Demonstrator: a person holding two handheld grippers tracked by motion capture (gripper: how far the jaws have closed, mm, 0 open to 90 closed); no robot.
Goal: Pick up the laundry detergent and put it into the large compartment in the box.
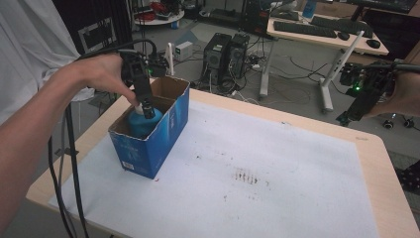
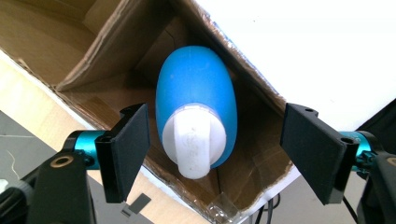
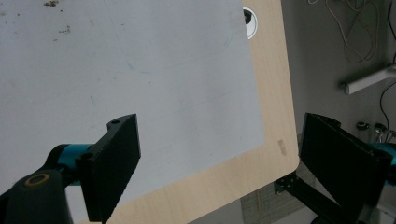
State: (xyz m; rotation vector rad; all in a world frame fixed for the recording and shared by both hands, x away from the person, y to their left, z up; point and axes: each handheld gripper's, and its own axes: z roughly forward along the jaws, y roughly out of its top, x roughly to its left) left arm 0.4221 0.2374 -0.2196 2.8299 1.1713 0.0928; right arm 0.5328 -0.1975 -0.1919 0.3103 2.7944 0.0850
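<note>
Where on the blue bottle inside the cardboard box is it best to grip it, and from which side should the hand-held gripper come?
Probably the white cap, from straight above. The blue bottle stands upright inside the box, so the walls block its sides and the narrower cap is the part easily reached. The left hand-held gripper, open, already straddles it.

A box (image 1: 158, 136) stands on a mat (image 1: 257, 168) at the table's (image 1: 381, 163) left rear corner. A bottle (image 1: 144, 119) stands upright inside the box, cap (image 2: 194, 144) up. The left gripper (image 1: 144, 101) hangs just above the cap; the right gripper (image 1: 359, 106) hangs over the table's right edge, well apart.
</note>
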